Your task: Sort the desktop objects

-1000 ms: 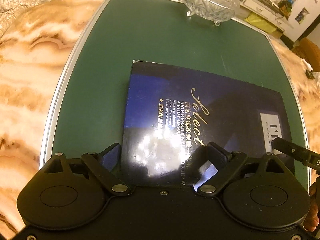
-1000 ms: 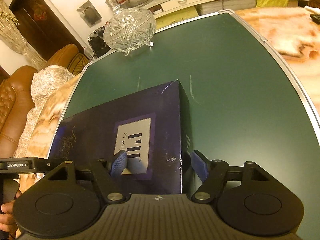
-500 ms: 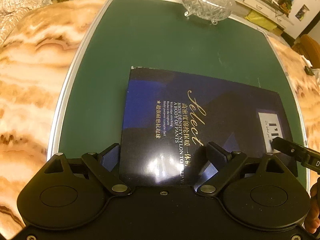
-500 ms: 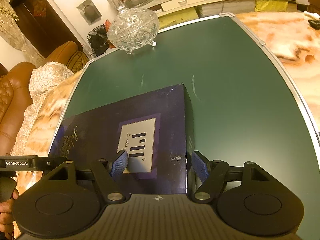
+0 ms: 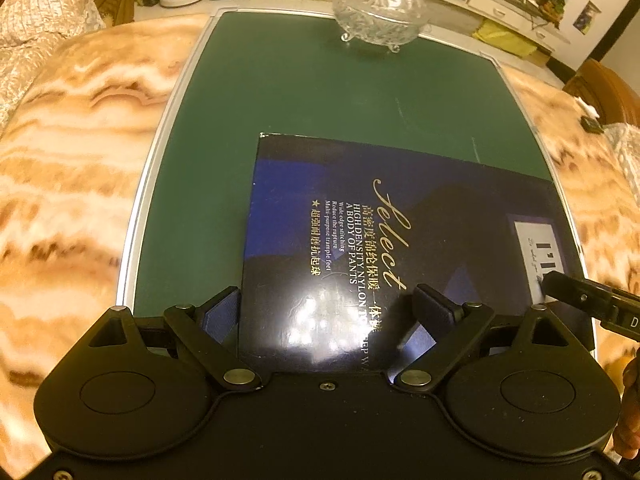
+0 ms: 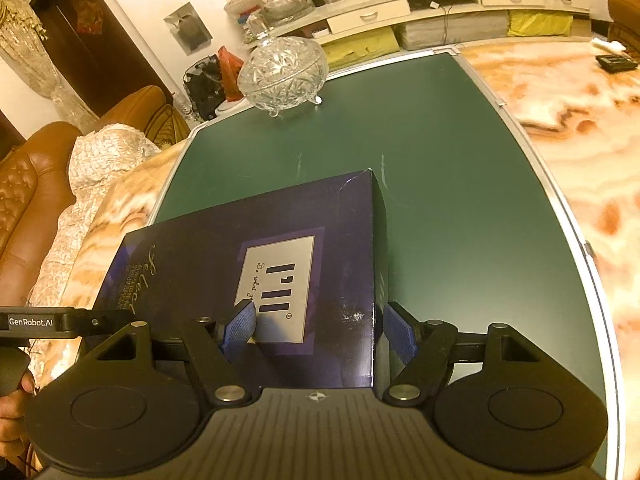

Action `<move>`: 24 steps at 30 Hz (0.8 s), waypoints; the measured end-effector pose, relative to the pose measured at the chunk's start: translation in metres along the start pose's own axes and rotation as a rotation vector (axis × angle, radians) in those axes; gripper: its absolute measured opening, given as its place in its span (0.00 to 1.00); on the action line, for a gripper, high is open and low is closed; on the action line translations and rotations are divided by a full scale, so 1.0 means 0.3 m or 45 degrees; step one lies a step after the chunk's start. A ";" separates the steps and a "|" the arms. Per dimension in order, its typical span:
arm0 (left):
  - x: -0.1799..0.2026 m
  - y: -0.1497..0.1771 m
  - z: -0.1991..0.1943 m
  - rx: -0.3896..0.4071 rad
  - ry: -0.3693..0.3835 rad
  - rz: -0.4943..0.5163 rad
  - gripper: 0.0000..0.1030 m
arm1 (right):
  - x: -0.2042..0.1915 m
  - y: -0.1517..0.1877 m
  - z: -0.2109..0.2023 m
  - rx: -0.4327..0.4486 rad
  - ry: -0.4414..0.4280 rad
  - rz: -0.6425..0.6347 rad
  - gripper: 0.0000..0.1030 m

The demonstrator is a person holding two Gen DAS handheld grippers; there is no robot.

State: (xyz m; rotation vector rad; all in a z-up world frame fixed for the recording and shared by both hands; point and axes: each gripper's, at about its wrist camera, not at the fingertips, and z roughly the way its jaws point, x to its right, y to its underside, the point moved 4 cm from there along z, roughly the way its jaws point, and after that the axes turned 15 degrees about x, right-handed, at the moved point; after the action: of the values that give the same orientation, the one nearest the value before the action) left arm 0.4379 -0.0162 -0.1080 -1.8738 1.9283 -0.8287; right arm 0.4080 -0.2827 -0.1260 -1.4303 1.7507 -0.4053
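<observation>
**Two grippers straddling one box: where the hold could fail**

From the left wrist view, our left gripper point(image 5: 326, 312) stands spread, one finger beside the left edge of the dark blue box point(image 5: 400, 248) and the other over its glossy lid. Neither pad visibly presses the cardboard, so we judge this a loose straddle, not a clamp. The box lies flat on the green mat point(image 5: 280, 92), at its near side. If we lift from here, the near end could slip free and drop, since nothing pinches it. At the far end of the mat stands the lidded crystal bowl point(image 5: 378, 12); we cannot tell whether anything is in it. Pushing the box forward too far could knock it.

From the right wrist view, our right gripper point(image 6: 318, 326) is likewise spread, the left finger resting over the white label and the right finger beside the box's point(image 6: 280, 264) right wall. Contact is unclear. Uneven effort between our two hands could twist or tilt the box. The box is shut, its contents hidden. The crystal bowl point(image 6: 282, 74) sits well apart beyond it, its lid on.
</observation>
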 end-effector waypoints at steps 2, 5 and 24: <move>0.005 0.028 -0.043 -0.008 0.005 -0.001 0.89 | -0.009 0.017 -0.048 0.005 0.012 0.004 0.72; 0.014 0.070 -0.110 -0.013 0.004 -0.008 0.89 | -0.026 0.046 -0.124 0.007 0.025 0.005 0.72; 0.056 0.366 -0.496 0.009 -0.003 0.018 0.89 | -0.097 0.273 -0.541 0.020 0.047 0.001 0.72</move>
State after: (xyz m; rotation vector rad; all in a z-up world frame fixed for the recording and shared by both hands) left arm 0.2596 -0.0097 -0.0562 -1.8536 1.9326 -0.8279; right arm 0.2325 -0.2705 -0.0718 -1.4192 1.7732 -0.4468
